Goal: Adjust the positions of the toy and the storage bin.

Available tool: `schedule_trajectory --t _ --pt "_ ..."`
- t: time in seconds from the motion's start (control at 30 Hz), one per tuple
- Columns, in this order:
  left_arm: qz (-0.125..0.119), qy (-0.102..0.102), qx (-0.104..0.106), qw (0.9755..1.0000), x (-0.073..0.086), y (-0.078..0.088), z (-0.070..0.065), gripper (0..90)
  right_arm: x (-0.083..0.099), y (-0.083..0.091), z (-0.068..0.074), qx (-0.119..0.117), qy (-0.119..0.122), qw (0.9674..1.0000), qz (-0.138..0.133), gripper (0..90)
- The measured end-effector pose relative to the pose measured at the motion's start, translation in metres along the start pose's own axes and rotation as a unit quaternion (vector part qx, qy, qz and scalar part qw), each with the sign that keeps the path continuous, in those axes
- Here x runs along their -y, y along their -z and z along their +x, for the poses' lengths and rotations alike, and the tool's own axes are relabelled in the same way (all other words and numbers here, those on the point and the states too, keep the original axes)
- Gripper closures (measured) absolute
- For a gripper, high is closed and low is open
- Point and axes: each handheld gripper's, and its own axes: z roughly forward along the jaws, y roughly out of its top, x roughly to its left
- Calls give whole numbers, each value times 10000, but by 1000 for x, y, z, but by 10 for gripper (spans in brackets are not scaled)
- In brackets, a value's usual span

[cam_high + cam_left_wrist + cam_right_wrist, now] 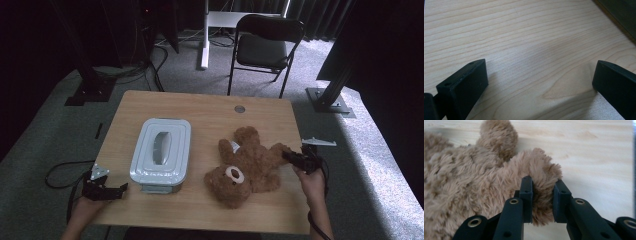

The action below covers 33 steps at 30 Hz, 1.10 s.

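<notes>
My right gripper [543, 201] pinches a furry paw of the brown teddy bear [469, 185] between its black jaws at six o'clock, the body spreading toward nine o'clock across the pale wooden table [594, 157].

1. The lidded box [161, 154] sat on the table [200, 107], left of centre.
2. The teddy bear [247, 165] lay to its right.
3. A chair [265, 47] stood behind the table.

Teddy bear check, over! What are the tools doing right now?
Right tool shut on teddy bear paw. Left tool open over bare table. Lidded grey box beside bear, apart.
</notes>
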Motion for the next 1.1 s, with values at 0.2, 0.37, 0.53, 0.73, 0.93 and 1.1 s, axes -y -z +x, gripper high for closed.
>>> schedule_trajectory --t 0.2,0.37,0.53,0.73,0.93,1.1 --pt "4 -10 -1 10000 0 0 0 6 36 29 6 70 -9 10000 65 738" --pt "7 -6 -9 10000 0 0 0 6 63 48 20 -89 -48 9998 152 737" --pt "8 -5 -10 10000 0 0 0 6 86 60 37 -212 -193 9994 191 736" --pt "2 -4 -7 10000 -1 -1 0 6 99 67 62 -508 -147 9983 235 733" --pt "5 -8 -3 10000 -1 -1 0 6 100 71 76 -691 30 9974 179 717" --pt "5 -12 -1 10000 -1 -1 0 5 92 72 67 -725 -42 9973 56 686"
